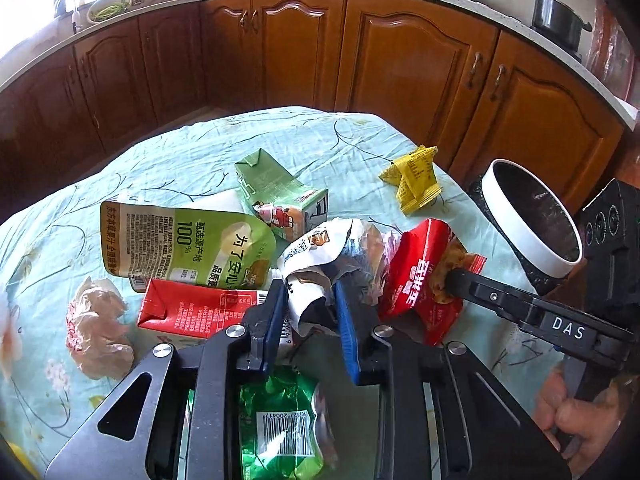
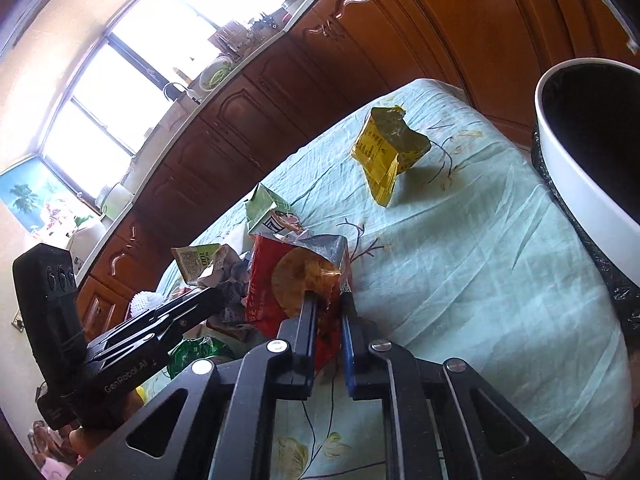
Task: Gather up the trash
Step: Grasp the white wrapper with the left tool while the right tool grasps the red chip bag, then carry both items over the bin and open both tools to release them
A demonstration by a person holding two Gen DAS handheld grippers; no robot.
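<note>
While the left gripper [image 1: 310,292] clamps a crumpled white wrapper [image 1: 316,252], the right gripper [image 2: 328,312] pinches the red snack bag [image 2: 276,284]. A yellow packet [image 2: 384,152] lies at one o'clock, near the white bin [image 2: 568,168].

Most wrappers cluster mid-bench [image 1: 180,152]: the juice pouch [image 1: 180,244] overlaps the carton [image 1: 192,312] toward the near edge, another carton [image 1: 280,196] behind them (tilted), one wrapper [image 1: 412,178] apart near the far right corner, the bin [image 1: 532,220] beyond the right edge

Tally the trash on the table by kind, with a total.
Drink cartons: 2, green carton, red carton
Pouches: 1, green pouch
Snack wrappers: 4, yellow, red, white, green foil
Crumpled plastic: 1
Total: 8
</note>
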